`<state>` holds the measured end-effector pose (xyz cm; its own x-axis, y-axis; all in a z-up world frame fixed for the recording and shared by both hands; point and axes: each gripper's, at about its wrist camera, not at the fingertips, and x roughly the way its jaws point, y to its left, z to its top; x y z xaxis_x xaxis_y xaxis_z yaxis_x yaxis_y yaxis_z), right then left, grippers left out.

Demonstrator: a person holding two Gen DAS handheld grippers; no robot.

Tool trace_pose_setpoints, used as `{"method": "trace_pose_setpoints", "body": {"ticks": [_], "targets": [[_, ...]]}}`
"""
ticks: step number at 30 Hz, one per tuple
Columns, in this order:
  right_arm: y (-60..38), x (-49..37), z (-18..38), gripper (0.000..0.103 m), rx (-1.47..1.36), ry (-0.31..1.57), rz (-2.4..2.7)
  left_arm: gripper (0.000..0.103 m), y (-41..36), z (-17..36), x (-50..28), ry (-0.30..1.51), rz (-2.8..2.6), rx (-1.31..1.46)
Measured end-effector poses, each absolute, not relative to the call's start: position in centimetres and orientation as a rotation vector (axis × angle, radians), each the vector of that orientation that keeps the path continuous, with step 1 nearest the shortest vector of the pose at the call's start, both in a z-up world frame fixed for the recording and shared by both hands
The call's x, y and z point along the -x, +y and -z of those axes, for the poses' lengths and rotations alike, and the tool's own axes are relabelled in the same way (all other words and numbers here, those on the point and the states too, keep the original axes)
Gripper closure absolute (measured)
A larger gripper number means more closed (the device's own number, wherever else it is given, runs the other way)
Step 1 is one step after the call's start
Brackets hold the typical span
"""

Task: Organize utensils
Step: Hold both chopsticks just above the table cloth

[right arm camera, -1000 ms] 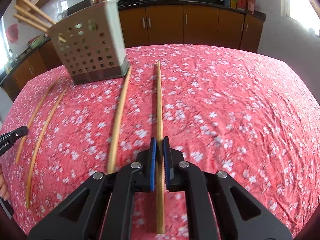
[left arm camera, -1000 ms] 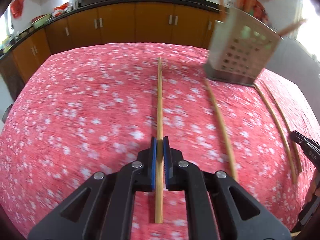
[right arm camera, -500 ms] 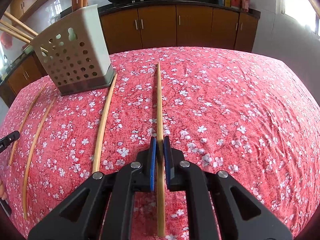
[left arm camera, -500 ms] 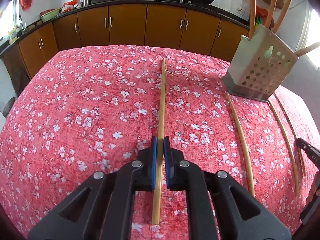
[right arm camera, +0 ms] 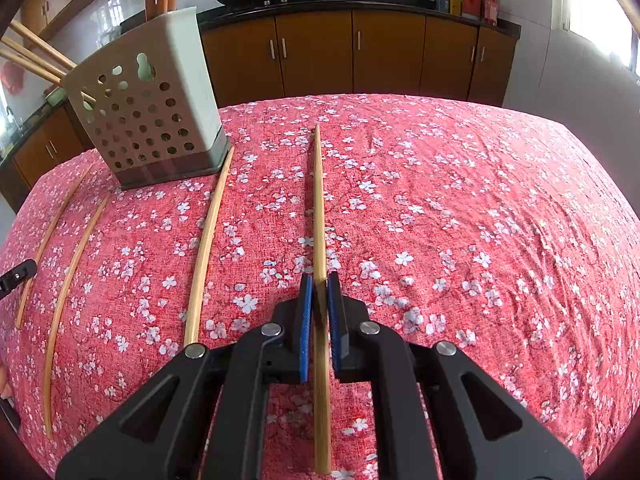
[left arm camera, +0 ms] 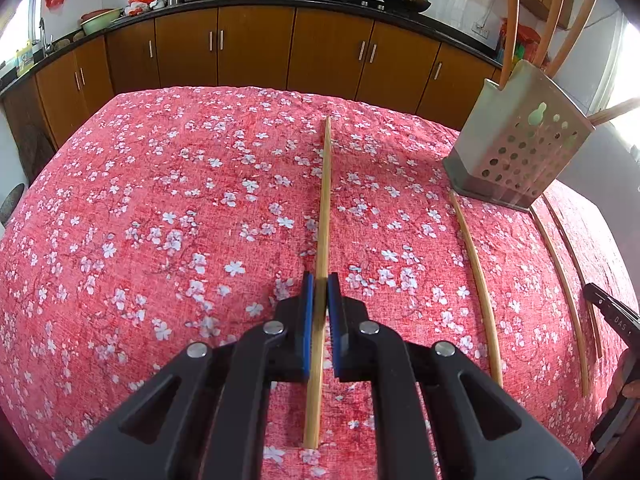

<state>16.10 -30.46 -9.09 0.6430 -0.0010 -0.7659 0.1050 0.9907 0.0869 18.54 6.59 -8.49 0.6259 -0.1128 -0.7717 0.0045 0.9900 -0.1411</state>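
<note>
My left gripper (left arm camera: 319, 286) is shut on a bamboo chopstick (left arm camera: 324, 200) that points forward over the red flowered tablecloth. My right gripper (right arm camera: 319, 286) is shut on another chopstick (right arm camera: 319, 200), also pointing forward. A perforated grey utensil holder (left arm camera: 516, 140) stands at the right in the left wrist view and at the left in the right wrist view (right arm camera: 148, 108), with several chopsticks standing in it. Three loose chopsticks lie on the cloth between the grippers, the nearest (right arm camera: 206, 248) touching the holder's base.
The table under the red cloth (right arm camera: 480, 220) drops off at its far edge toward brown kitchen cabinets (left arm camera: 260, 52). Woks sit on the counter behind. The other gripper's tip shows at the right edge (left arm camera: 612, 312) of the left wrist view.
Both grippers have drawn back and risen a little with their chopsticks. The holder now sits farther toward the edge in each view.
</note>
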Motion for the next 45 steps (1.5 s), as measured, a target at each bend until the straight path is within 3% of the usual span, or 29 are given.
{"method": "trace_pose_setpoints", "body": {"ticks": [45], "targets": [[-30.54,-16.08,9.06,0.094,-0.129,0.87,0.06,0.093,6.27,8.31,-18.72,0.894,0.071,0.158]]}}
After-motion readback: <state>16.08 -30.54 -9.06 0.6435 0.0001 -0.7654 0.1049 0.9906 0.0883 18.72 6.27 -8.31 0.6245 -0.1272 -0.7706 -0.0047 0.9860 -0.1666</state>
